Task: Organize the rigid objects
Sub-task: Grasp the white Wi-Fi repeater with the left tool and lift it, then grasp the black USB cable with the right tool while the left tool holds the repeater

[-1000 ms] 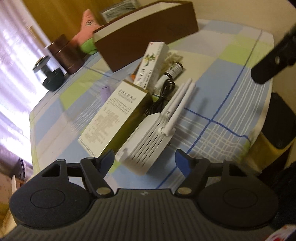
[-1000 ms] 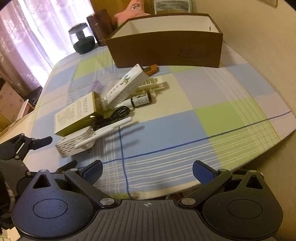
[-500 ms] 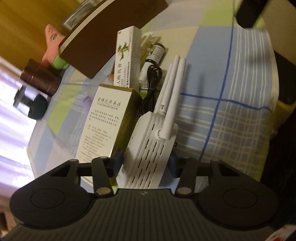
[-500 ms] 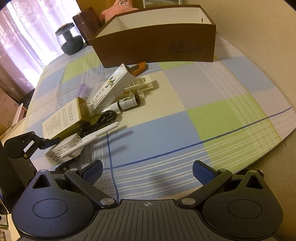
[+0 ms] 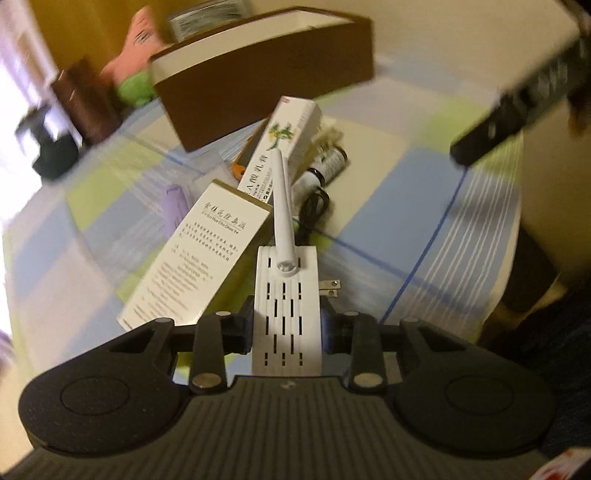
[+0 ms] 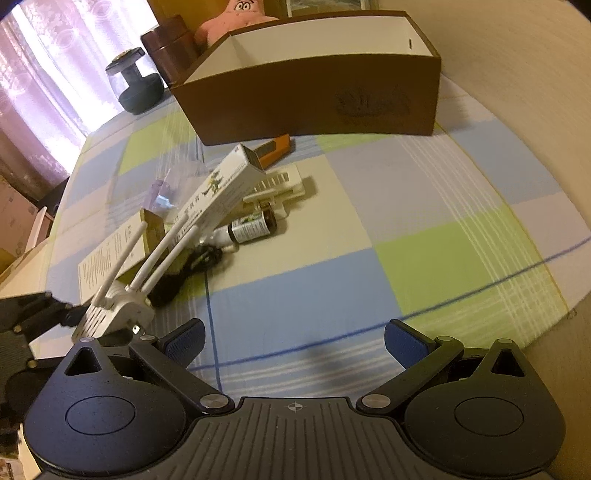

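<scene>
Left gripper (image 5: 286, 328) clenched on white wifi extender (image 5: 286, 314), jaws pressing both vented sides; plug prongs poking out at 3 o'clock, antenna pointing to 12. In right-wrist view extender (image 6: 114, 314) lifted at 9 o'clock, tilted, antennas fanned up. Right gripper (image 6: 293, 341) released, jaws wide apart, hovering over checked tabletop (image 6: 424, 236), nothing between. Beyond: gold-edged med box (image 5: 199, 254) at 11 o'clock, black cable (image 6: 184, 275) beside it. Farther: long white-green carton (image 6: 221, 186) leaning over small brown bottle (image 6: 253, 227) & cream vented piece (image 6: 280, 184). Orange item (image 6: 275, 146) behind. Far, 12 o'clock: brown open-top box (image 6: 314, 88). Pink plush (image 6: 236, 16), dark canister (image 6: 168, 46) w/ black speaker-like gadget (image 6: 135, 83) at 10–11 o'clock.
</scene>
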The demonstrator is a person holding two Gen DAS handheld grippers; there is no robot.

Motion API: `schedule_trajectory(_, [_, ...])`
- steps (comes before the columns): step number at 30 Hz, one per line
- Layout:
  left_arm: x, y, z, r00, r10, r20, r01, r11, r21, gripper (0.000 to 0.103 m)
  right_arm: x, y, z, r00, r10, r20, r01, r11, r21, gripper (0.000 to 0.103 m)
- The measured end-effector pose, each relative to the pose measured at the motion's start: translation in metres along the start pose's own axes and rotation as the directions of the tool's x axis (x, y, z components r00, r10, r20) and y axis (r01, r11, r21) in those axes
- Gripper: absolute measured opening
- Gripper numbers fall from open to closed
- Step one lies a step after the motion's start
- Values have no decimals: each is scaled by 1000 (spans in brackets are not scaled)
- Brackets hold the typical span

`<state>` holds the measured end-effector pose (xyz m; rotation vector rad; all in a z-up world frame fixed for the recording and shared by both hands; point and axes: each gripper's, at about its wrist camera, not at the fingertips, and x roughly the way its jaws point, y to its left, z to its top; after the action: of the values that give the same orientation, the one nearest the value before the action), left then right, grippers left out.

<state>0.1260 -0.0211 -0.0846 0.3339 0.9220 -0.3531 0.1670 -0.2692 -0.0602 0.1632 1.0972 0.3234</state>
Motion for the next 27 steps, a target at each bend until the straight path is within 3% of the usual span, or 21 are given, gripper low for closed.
schedule_trajectory(7, [11,5,1,999,-2,-53,-2,997,-82,29,10,2,17,1000,7,-11,-8,999,-39,101])
schedule_trajectory(15, [28,0,6,996,16,-91,-25,995,-95,29,23,1,25,999,25,-48,-28,998,-62,101])
schedule_trajectory(21, [16,1,2,995,30,-95,-45,987,-152,28,34,9,26,994,77,-78,-84,992,-96,101])
schedule_trajectory(27, [-9,2,-3,996,52,-69,-66,974,-217,28,46,28,26,978,183,-105,-199,965,-168,101])
